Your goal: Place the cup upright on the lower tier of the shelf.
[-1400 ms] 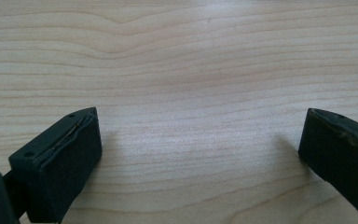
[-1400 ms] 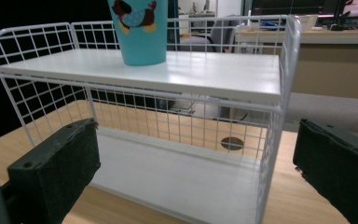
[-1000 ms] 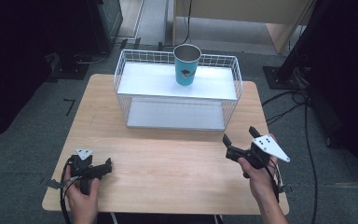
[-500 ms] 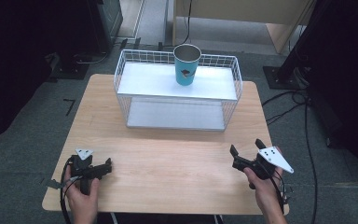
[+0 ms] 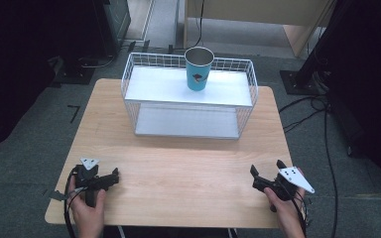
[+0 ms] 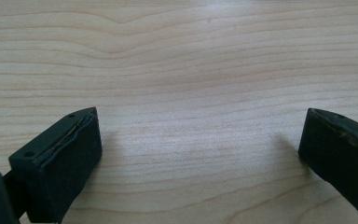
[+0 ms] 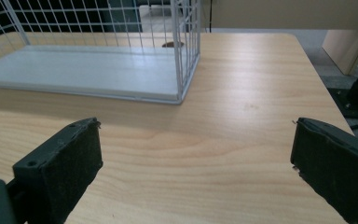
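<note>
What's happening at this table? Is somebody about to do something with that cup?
A person holds a hand-held gripper in each hand, the left hand-held gripper and right hand-held gripper, both low near the table's front edge, jaws open, holding nothing. The blue cup stands upright on top of the white wire rack, untouched.

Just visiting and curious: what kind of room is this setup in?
Probably a lab or workshop: a wooden table on grey carpet, cables across the floor, a wire rack holding a teal cup, and handheld tongs.
</note>
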`<state>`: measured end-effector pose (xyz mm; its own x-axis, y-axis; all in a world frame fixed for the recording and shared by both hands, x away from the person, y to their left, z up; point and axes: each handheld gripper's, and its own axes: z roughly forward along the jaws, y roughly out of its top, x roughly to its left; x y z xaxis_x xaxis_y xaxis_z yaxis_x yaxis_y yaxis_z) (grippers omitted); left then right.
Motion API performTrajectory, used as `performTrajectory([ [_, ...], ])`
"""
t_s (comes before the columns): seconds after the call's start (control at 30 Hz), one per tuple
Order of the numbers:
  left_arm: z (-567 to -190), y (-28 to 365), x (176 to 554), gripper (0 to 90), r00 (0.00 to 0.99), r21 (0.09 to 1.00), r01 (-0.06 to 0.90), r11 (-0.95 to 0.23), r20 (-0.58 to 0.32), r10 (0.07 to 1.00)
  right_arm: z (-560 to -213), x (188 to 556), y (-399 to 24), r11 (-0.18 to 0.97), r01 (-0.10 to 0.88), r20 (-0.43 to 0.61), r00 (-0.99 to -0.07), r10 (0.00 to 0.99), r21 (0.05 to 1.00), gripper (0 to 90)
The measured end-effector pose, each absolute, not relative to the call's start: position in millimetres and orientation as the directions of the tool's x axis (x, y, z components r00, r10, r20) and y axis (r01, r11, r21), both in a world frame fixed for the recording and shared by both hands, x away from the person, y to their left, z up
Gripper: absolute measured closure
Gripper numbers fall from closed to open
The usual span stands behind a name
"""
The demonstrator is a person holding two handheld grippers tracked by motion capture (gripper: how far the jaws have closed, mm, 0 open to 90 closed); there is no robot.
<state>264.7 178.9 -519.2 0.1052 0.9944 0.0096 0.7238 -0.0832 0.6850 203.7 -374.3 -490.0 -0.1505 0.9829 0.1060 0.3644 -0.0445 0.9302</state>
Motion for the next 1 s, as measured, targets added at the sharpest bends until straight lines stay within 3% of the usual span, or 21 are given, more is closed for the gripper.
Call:
performTrajectory([
  [0.7,-519.2,178.8,264.7,0.0,0.105,0.685,0.724,-0.083,0.010,0.994,-519.5,181.3,-407.2,-0.050,0.469,0.092,-0.066,0.994,0.882,1.7],
  [1.0,-519.2,178.8,264.7,0.0,0.105,0.685,0.724,-0.083,0.009,0.994,-523.4,183.6,-416.3,-0.022,0.629,0.055,-0.034,0.998,0.777,1.7],
])
